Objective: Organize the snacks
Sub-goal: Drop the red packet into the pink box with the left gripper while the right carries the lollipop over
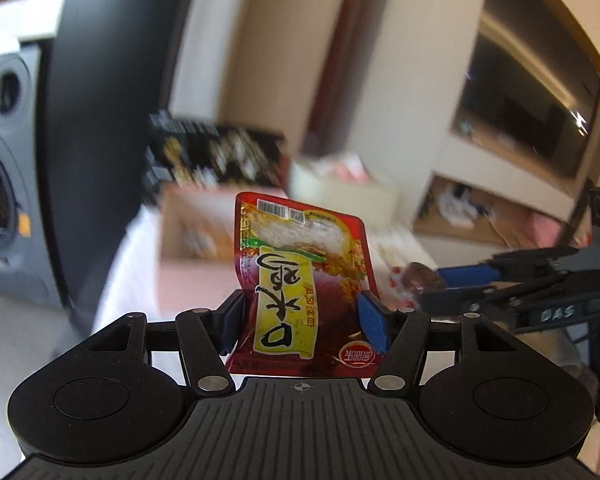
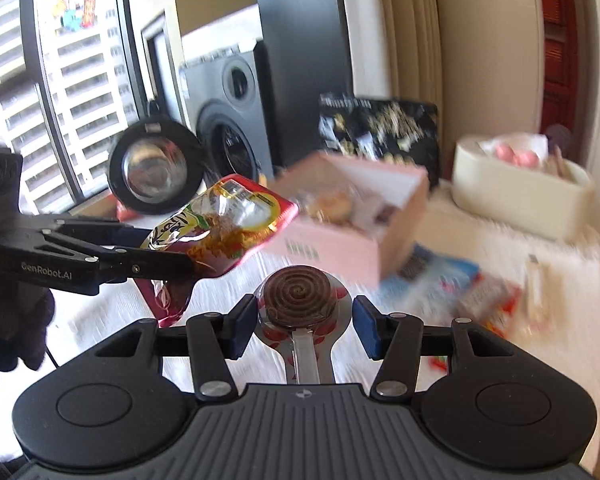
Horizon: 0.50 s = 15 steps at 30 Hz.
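Now both tools carry snacks toward the pink box [image 2: 348,232]: left tool [image 1: 300,320] clamps a red packet [image 1: 300,280], right tool [image 2: 304,320] grips a spiral lollipop [image 2: 296,296]; next, release inside.

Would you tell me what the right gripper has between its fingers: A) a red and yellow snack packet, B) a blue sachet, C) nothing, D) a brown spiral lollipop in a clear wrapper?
D: the right gripper frames the brown spiral lollipop; the red packet is in the left gripper.
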Each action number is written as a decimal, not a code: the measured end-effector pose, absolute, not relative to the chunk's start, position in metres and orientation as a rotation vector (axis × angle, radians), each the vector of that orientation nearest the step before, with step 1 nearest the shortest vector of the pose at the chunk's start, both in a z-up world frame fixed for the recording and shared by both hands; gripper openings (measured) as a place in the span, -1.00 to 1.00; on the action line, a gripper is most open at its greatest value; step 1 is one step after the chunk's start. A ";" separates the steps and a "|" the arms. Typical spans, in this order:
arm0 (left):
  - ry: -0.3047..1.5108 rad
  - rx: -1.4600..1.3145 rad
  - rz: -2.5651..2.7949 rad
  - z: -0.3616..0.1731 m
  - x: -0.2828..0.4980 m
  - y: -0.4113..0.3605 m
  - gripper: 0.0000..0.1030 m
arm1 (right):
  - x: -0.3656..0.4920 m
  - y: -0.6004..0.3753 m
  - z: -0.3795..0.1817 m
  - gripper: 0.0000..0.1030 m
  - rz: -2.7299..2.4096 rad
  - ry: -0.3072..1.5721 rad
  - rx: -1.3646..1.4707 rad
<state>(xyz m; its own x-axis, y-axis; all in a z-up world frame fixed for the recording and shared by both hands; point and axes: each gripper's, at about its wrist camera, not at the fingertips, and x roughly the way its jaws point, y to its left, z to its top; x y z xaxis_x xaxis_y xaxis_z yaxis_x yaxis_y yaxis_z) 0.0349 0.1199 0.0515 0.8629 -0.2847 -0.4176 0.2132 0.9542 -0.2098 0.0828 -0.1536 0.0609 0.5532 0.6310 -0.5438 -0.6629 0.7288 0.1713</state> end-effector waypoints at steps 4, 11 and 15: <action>0.449 -0.186 -0.244 0.067 0.095 0.134 0.30 | 0.125 -0.136 0.100 0.02 0.736 0.576 -0.003; 0.601 -0.232 -0.217 0.025 0.220 0.142 0.42 | 0.233 -0.086 0.106 0.03 0.643 0.592 0.057; 0.607 -0.148 -0.166 0.013 0.236 0.140 0.34 | 0.294 -0.057 0.073 0.09 0.651 0.701 0.107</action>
<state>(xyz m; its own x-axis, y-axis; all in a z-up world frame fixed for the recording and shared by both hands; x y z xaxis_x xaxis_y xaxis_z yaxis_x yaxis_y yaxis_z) 0.2358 0.1401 0.0126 0.8090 -0.1981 -0.5534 0.1116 0.9761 -0.1862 0.2940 -0.0573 0.0728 0.5762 0.5900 -0.5656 -0.5203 0.7985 0.3029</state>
